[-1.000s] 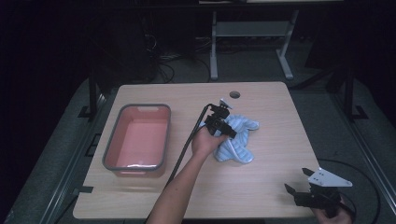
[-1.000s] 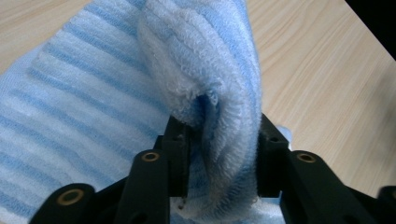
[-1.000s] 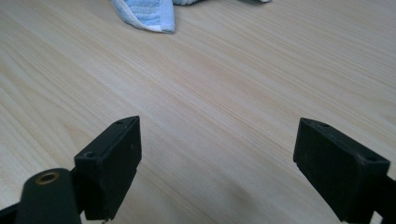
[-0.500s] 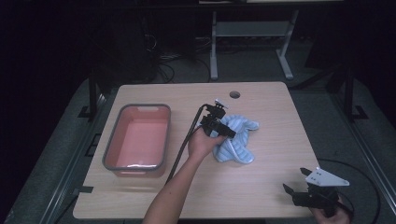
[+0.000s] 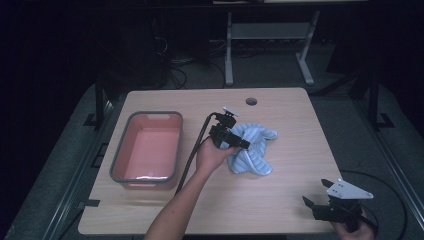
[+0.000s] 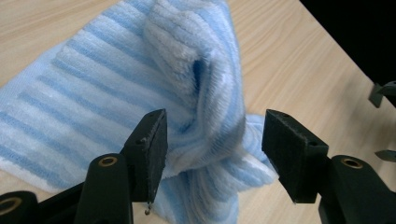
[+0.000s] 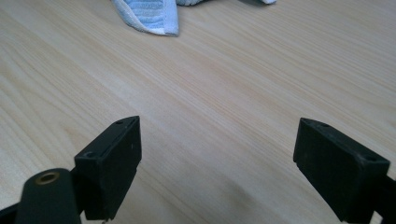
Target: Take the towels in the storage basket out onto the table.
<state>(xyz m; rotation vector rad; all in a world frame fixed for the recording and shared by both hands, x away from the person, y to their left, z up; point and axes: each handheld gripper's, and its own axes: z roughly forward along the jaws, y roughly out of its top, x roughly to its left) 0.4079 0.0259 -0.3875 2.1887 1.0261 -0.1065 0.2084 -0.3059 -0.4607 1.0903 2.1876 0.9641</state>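
One striped blue towel (image 5: 252, 148), one pink tub (image 5: 148, 147), one desk (image 5: 280, 205), two hand-held grippers: left (image 5: 239, 143), right (image 5: 314, 196). Tub seemingly empty, dimly lit.

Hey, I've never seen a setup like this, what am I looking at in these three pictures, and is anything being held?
A person works at a wooden table with a hand-held two-jaw gripper in each hand. The high view looks down from above; the other two come from cameras riding on each gripper. A blue striped towel lies crumpled mid-table, a pink tub to its left. The left gripper has just been opening: a fold of towel sits between its jaws, no longer pinched. The right gripper is open over bare wood near the table's corner, holding nothing.
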